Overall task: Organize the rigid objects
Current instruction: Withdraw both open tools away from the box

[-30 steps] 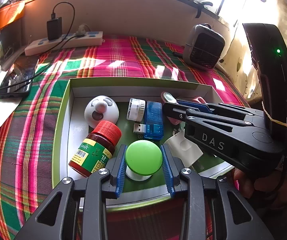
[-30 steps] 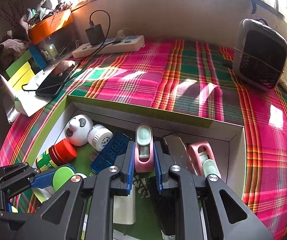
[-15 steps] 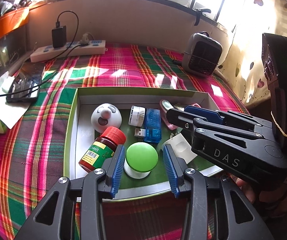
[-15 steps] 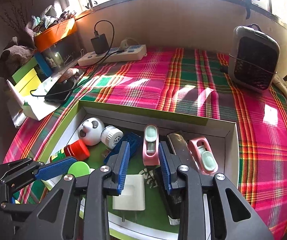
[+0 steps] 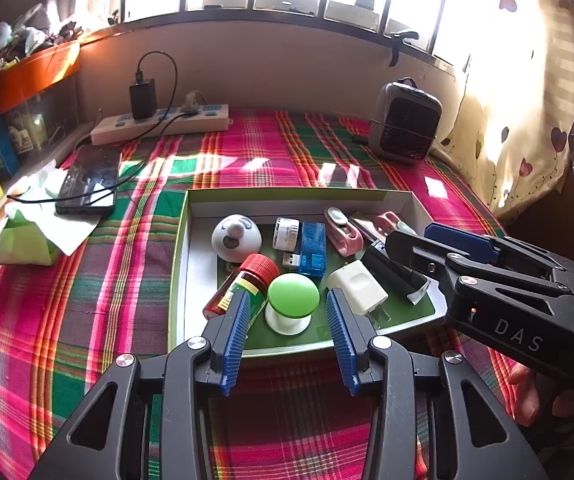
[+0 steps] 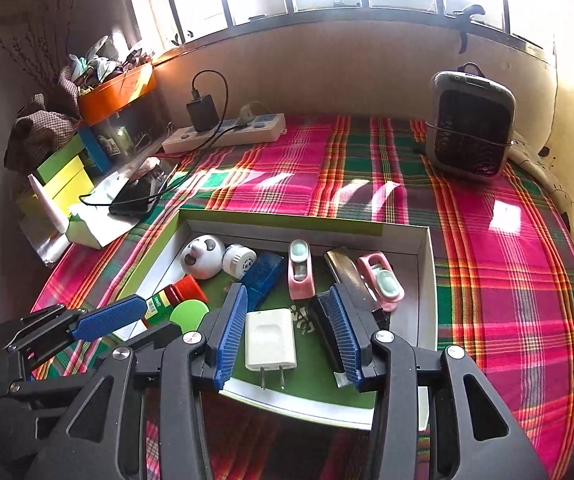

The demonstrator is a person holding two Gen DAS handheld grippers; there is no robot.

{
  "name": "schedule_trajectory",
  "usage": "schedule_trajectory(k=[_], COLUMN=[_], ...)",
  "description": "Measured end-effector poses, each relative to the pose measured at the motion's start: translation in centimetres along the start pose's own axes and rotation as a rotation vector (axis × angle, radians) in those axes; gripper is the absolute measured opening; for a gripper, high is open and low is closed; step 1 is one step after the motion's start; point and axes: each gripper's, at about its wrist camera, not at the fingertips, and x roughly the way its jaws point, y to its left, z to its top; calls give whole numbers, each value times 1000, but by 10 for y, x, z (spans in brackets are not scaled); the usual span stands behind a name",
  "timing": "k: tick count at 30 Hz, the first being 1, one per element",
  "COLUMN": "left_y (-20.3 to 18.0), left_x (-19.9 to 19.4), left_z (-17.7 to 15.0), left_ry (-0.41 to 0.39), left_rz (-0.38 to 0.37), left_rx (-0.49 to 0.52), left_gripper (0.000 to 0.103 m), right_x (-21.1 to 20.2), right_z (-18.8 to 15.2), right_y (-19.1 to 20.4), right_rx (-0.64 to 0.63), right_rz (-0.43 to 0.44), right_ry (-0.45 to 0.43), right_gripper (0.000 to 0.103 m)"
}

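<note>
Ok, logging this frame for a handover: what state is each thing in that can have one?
left gripper: open, empty, jaws just widened
right gripper: open, empty, jaws just widened
red-capped bottle: capped, lying down
green box: open, holding the items
black charger: plugged into the power strip

left tongs (image 5: 287,326) agape, right tongs (image 6: 285,334) just opening wider — both empty, angled downward

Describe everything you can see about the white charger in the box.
The charger is a white, glossy-looking plastic block with rounded corners and a shallow recessed panel on its top face. Two metal prongs stick out of its near end. It lies flat on the green floor of the box, beside a black object. Nothing grips it.
</note>
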Motion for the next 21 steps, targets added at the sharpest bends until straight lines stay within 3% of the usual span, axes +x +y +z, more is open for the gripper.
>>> schedule_trajectory(k=[9,16,21], left_y=[3,3,0], left_x=[-22,-22,-15], left_z=[-21,-40,-53], left_ry=[-23,18,54], left_rz=[61,74,87], left_rx=[-19,-18,-5], left_gripper=[39,39,39], right_x=[-29,-40,-35], right_z=[-25,-51,-69], right_y=[3,3,1], right_rx=[14,33,54], right_rz=[-85,-131,-153], right_ry=[-10,-8,40], right_gripper=[49,49,49])
